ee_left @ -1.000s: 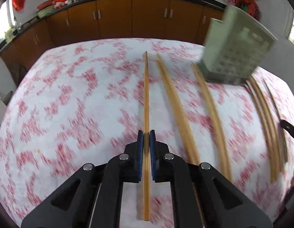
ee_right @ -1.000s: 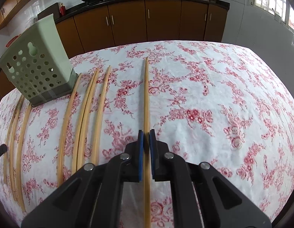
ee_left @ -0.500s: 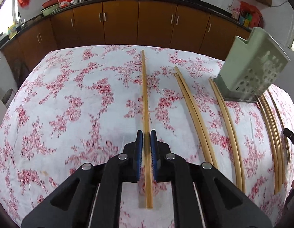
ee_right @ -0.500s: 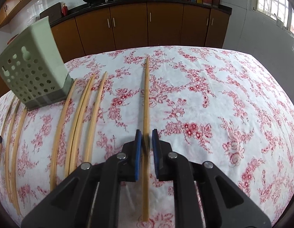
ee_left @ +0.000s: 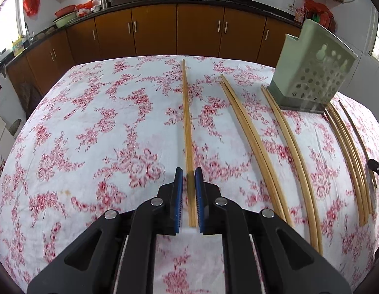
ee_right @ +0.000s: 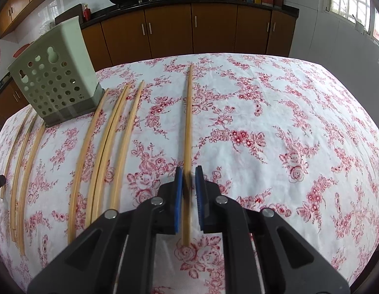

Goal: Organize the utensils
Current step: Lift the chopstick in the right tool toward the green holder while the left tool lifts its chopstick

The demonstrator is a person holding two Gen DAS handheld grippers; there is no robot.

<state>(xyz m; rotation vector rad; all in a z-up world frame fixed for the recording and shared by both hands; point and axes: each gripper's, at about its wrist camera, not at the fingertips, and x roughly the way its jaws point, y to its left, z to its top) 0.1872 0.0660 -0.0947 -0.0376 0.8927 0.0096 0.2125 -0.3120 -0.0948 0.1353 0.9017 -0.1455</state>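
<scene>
Tablecloth point(ee_left: 91, 122) in a red floral print covered the table, and on it the pale green perforated utensil holder point(ee_left: 309, 73) stood upright towards the far side, between the two hands. Loose bamboo chopsticks point(ee_left: 253, 142) lay in rough parallel rows on either side of the holder, some just beside its base, all outside it. The step in hand looked like the pick-up: each hand had one stick lined up and none had yet gone into the holder. The left gripper point(ee_left: 189, 191) was narrowed right down onto the left-hand chopstick point(ee_left: 185, 112), gripping it near its near end while the rest ran straight ahead over the cloth. The right gripper point(ee_right: 188, 191) had its jaws closing around the right-hand chopstick point(ee_right: 188, 117), the blue pads point(ee_right: 178, 196) all but on it. Next, each stick probably needed lifting clear, tipping upright and carrying over the holder's open top. The sticks were long, slim, smooth and light tan, so a grip this near one end might let them swing or slip.
</scene>
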